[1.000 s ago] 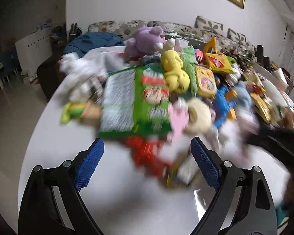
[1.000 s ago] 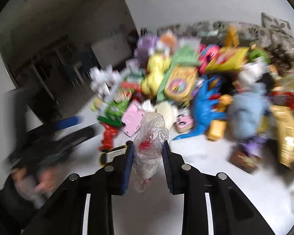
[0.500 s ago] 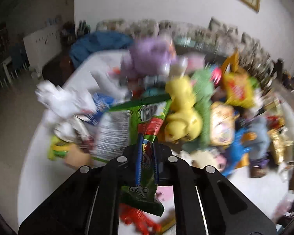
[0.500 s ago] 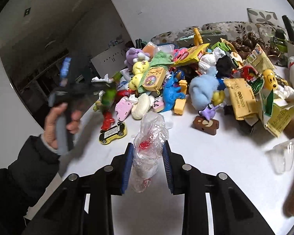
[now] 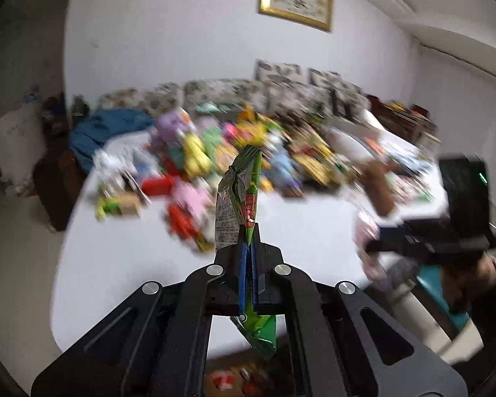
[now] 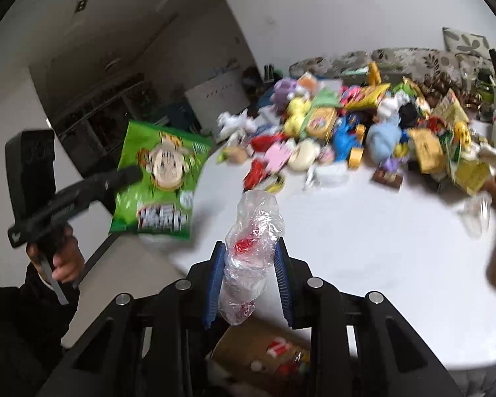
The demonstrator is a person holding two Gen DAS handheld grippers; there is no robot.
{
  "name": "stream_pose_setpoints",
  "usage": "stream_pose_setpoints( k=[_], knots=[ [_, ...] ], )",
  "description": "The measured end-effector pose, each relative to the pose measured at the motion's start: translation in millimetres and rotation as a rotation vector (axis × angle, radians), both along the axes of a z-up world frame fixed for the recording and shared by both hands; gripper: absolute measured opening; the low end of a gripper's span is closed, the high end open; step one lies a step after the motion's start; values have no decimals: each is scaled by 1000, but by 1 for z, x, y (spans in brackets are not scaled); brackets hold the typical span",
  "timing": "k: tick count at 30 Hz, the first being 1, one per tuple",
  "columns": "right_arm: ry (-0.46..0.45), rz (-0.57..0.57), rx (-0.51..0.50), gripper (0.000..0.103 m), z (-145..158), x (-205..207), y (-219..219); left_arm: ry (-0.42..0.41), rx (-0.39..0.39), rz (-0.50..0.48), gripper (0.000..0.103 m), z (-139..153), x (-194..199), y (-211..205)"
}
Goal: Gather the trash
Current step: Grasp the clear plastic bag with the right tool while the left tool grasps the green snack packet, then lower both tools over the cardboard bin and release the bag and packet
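My left gripper is shut on a green snack bag, held edge-on above the white table. The same bag shows flat-faced in the right wrist view, hanging from the left gripper off the table's left edge. My right gripper is shut on a crumpled clear plastic bag with a red scrap inside, held above the table's near edge. A box holding trash sits below it, and also shows in the left wrist view.
A heap of toys, plush animals and packets covers the far half of the table. A clear plastic cup lies at the right. A sofa stands behind. The right gripper shows in the left view.
The left gripper closed on the green snack bag, lifted it off the heap and pulled back toward the near edge. The right gripper, still holding the plastic bag, also drew back over the box.
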State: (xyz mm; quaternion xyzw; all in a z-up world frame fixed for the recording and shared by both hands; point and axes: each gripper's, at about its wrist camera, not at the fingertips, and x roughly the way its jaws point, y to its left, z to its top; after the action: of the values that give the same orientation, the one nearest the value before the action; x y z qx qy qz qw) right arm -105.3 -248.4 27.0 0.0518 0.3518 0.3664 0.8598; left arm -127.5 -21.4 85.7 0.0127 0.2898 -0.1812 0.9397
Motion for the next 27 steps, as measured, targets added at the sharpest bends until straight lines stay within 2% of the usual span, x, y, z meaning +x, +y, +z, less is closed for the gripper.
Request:
stream_pose_setpoints(
  k=[7,11,12,13,14,16,17,19,20,21,24,26,27],
  knots=[
    [131,64,-98,30,-41,-50,9,186,-21,-108,1,-56,-59,-9],
    [238,100,-197,34,-94,-60,21,305,18,-127,2,-102,-66,-11],
    [258,101,-226,43,-109,-59,24,328,50,-117,6,-119,-68,-12],
    [266,95,-250,50,-119,-58,26,355,74,-116,20,-134,-65,-12],
    [270,85,-287,56,-134,-57,29,369,91,-103,45,-144,-63,-11],
    [282,73,-337,56,-152,-55,31,401,129,-73,59,-171,-56,-5],
    [289,75,-337,55,-154,-54,30,421,139,-62,59,-179,-53,-2],
    [271,79,-304,55,-141,-52,27,461,118,-34,59,-185,-48,6],
    [232,84,-271,56,-123,-50,25,461,84,-35,59,-181,-46,10],
    [191,81,-250,57,-108,-46,23,437,46,-38,59,-169,-44,15],
    [47,35,-197,63,-56,-13,22,314,26,-16,65,-132,-31,20],
    [-24,-15,-201,63,-37,20,28,216,22,16,73,-110,-16,20],
    [-50,-36,-206,63,-31,40,32,186,17,32,73,-103,-7,20]
  ],
)
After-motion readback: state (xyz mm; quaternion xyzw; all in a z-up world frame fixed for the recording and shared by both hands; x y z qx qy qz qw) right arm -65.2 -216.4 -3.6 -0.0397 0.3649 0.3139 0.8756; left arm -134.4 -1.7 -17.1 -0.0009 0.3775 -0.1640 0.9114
